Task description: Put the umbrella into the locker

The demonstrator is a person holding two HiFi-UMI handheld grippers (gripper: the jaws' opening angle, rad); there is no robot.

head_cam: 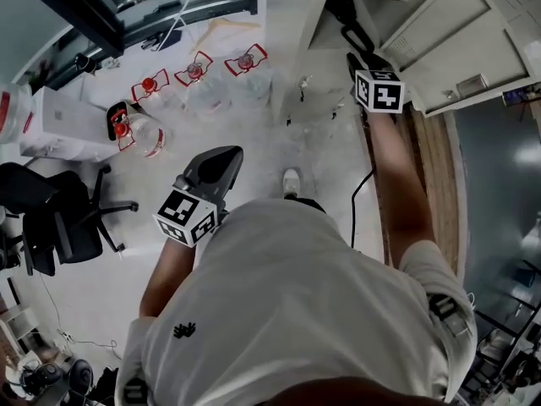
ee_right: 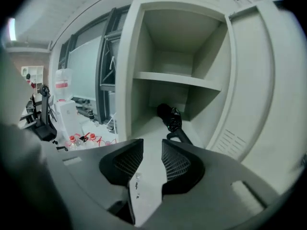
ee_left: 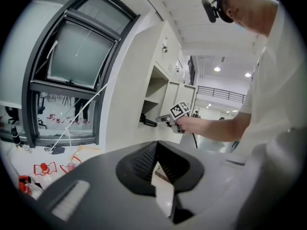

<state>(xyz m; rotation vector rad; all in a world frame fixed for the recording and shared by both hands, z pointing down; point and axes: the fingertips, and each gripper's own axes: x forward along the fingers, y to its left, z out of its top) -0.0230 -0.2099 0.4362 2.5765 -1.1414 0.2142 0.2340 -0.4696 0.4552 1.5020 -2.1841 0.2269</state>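
Observation:
The black folded umbrella point(ee_right: 170, 119) lies on the floor of the locker's lower compartment, below the shelf point(ee_right: 177, 79), with its handle end toward me. In the head view the umbrella point(head_cam: 348, 22) shows as a dark shape inside the open locker. My right gripper point(ee_right: 152, 147) hangs just in front of it, apart from it, with a gap between the pads and nothing in that gap. The left gripper view shows the right gripper point(ee_left: 163, 120) held at the locker's opening. My left gripper point(head_cam: 221, 163) is held lower and to the left, over the floor, its pads together and empty.
The locker door point(head_cam: 456, 49) stands open at the right. Several red-capped water bottles point(head_cam: 194, 70) and a large jug point(head_cam: 144, 134) stand on the floor by the window. An office chair point(head_cam: 59, 214) is at the left. A cable point(head_cam: 359, 201) runs across the floor.

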